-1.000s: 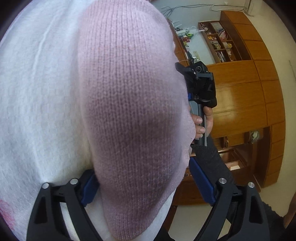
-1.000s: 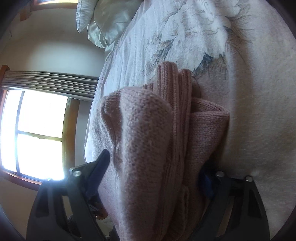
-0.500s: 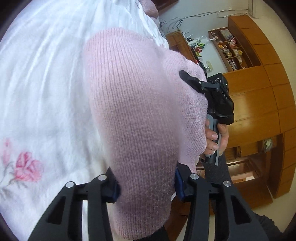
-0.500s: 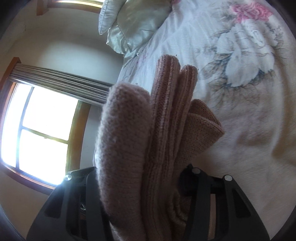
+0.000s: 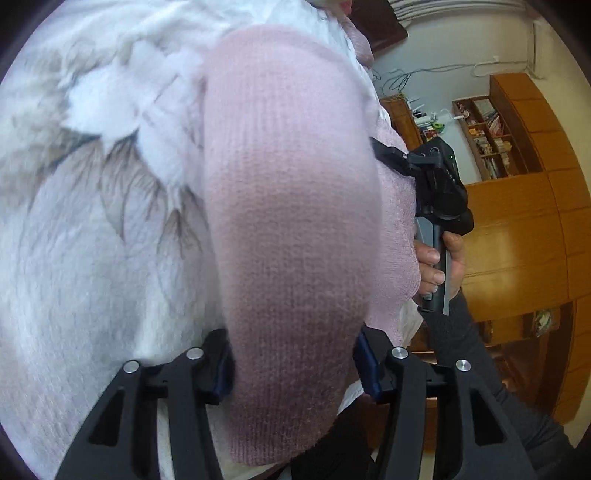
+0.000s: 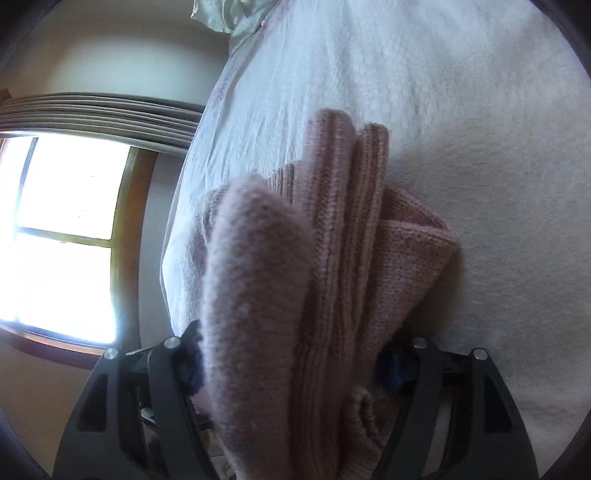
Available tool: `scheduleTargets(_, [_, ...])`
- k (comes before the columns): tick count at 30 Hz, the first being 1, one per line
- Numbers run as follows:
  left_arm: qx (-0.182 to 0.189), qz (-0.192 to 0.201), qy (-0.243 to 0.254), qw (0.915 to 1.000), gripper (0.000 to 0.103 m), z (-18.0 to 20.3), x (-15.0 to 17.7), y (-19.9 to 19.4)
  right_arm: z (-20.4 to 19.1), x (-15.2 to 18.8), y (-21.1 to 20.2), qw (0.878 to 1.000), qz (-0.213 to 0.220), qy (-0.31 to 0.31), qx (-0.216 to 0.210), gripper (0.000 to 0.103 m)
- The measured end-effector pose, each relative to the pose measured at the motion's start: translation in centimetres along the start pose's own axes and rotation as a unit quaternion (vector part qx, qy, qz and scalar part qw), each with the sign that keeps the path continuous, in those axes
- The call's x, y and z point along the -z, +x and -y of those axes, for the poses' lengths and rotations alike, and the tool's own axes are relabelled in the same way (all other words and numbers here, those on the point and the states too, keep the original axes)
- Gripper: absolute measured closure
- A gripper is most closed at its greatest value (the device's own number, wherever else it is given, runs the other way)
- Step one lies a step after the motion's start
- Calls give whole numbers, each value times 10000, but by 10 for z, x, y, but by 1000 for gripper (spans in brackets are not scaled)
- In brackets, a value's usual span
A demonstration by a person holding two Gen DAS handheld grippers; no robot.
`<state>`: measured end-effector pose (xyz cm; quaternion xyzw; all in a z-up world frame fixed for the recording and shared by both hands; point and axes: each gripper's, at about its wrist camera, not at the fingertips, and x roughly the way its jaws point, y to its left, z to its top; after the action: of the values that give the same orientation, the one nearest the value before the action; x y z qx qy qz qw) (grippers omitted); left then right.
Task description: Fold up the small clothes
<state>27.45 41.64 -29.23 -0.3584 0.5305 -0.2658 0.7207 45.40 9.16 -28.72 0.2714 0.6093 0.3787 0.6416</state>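
1. The bed (image 6: pixel 461 110) is covered by a white, crinkled bedspread (image 5: pixel 74 277) printed with grey leaf or petal shapes.
2. A pink knitted garment (image 6: pixel 369 258), bunched into several thick folds, lies against the bedspread; whether its full weight rests there cannot be told.
3. At the far end of the bed, a pale, shiny pillow (image 6: pixel 221 14) sits by the wall, only partly in view.
4. One bedspread edge hangs down beside the window wall.

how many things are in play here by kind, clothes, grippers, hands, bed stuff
pink knit garment: 1
grippers: 2, left gripper and right gripper, each shut on the garment
hand in view: 1
floral bedspread: 1
pillow: 1
total: 6
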Motion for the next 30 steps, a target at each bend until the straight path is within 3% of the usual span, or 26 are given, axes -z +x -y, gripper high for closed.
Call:
scheduleTargets(2, [-47,83,111,9999,31,9,0,-12,-8,3,-25,9995,252,-22,207,18])
scheduleTargets(5, [-876,681,273,9935,29,15,2,-54,-26,16,-78,9924,1032,-347,578,18])
scheduleTargets(7, [-444,1227,288,9910,29,21,2,-84,-35,24,-95,9911,1193,-410,412,27])
scheduleTargets(8, [-157,1408,353,9893,29,27,2,-94,-39,27,-95,9915,1153,-434,412,37])
scheduleTargets(9, [95,1513,475,9873,29,34,0,-98,-43,30,-90,9914,1124,-485,466,39])
scheduleTargets(11, [551,1470,697,9851,29,45,-4,-92,-50,28,-68,9899,1023,-497,847,47])
scheduleTargets(12, [695,1399,762,9848,29,52,-7,-83,-50,27,-58,9899,958,-486,923,60])
scheduleTargets(13, [791,1301,785,9852,29,54,-9,-73,-55,29,-47,9891,942,-524,999,80])
scheduleTargets(14, [871,1211,742,9860,29,57,-12,-63,-59,30,-46,9868,1017,-621,1098,89])
scheduleTargets(16, [947,1065,579,9881,29,49,-15,-46,-66,33,-51,9841,1226,-688,1086,94])
scheduleTargets(18, [1027,1005,472,9885,29,40,-12,-34,-61,33,-52,9812,1372,-575,1229,95])
scheduleTargets(20, [1166,966,358,9878,29,35,-10,-34,-33,30,-45,9815,1216,-244,1461,95])
scheduleTargets(23, [1304,1156,601,9829,29,50,-17,-59,-25,35,-46,9850,1074,-374,1299,91])
scheduleTargets(25, [1251,1335,752,9802,28,55,-35,-75,-32,34,-55,9854,1182,-367,1166,83])
scheduleTargets(27, [1113,1342,704,9822,27,49,-60,-77,-38,35,-60,9852,1241,-324,1135,52])
scheduleTargets(28, [1061,1229,619,9848,27,41,-73,-70,-42,33,-56,9846,1206,-336,1219,49])
scheduleTargets(29, [948,1088,560,9879,27,34,-83,-60,-43,32,-48,9852,1081,-376,1278,57])
scheduleTargets(30, [851,913,506,9909,27,29,-91,-49,-44,31,-40,9855,932,-403,1359,86])
